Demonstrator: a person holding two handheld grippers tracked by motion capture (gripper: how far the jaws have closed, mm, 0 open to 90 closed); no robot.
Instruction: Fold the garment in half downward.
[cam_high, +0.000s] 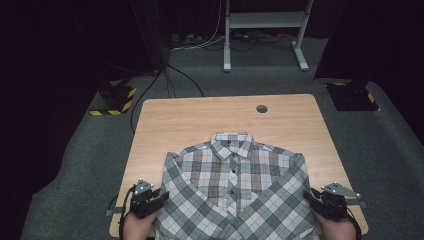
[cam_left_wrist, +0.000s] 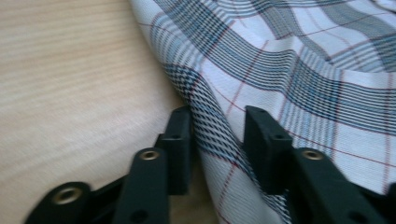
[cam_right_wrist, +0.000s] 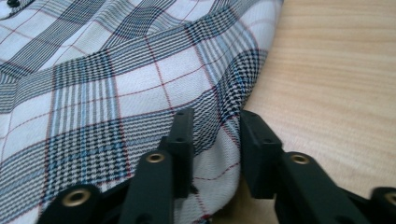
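A plaid button-up shirt (cam_high: 235, 185) lies face up on the wooden table (cam_high: 200, 115), collar toward the far side and sleeves folded across the front. My left gripper (cam_high: 162, 196) sits at the shirt's left edge; in the left gripper view (cam_left_wrist: 217, 126) its jaws stand apart with a raised fold of the shirt (cam_left_wrist: 299, 60) between them, not pinched. My right gripper (cam_high: 309, 195) sits at the shirt's right edge; in the right gripper view (cam_right_wrist: 215, 123) its jaws are also apart, astride the shirt's (cam_right_wrist: 116, 74) hem.
A round cable hole (cam_high: 261, 108) sits near the table's far edge. Bare wood (cam_left_wrist: 70, 84) lies outside each shirt edge. On the floor behind stand a white desk frame (cam_high: 227, 50), cables and two black bases with yellow stripes (cam_high: 117, 97).
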